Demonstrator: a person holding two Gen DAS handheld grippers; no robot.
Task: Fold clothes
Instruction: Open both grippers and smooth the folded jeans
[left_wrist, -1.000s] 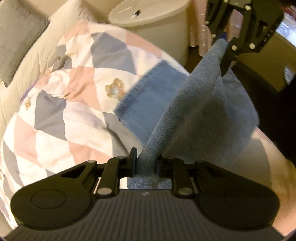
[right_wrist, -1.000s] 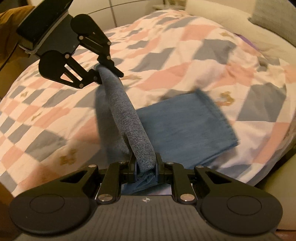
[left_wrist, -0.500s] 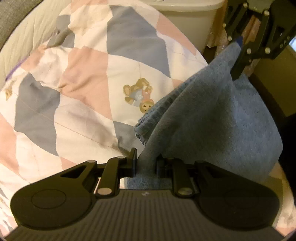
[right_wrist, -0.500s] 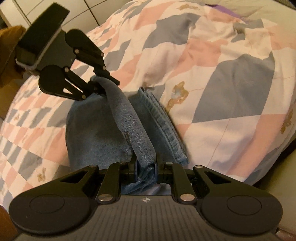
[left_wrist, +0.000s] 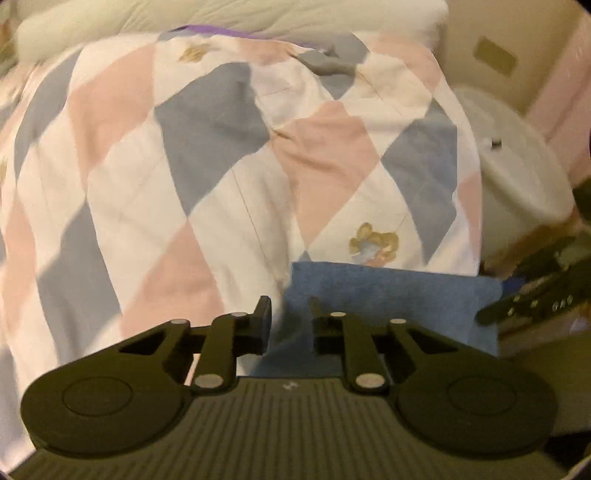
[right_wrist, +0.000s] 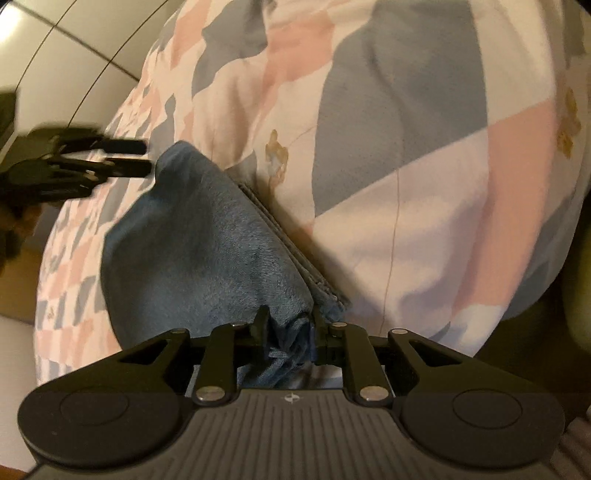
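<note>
Left wrist view, left gripper (left_wrist: 290, 310) released above folded blue cloth (left_wrist: 388, 299), right gripper (right_wrist: 290, 325) released too.

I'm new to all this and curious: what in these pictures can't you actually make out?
- Left wrist view: the right hand-held gripper is blurred at the edge; its jaw state is unclear.
- Right wrist view: the blue garment's near end is hidden behind the gripper body.
- Bear print: blurred.

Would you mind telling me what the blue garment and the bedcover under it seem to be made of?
The blue garment looks like soft brushed denim or fleece: matte, fuzzy nap, stitched hem. The bedcover seems quilted cotton, smooth and matte, with stitch lines and printed diamonds.
</note>
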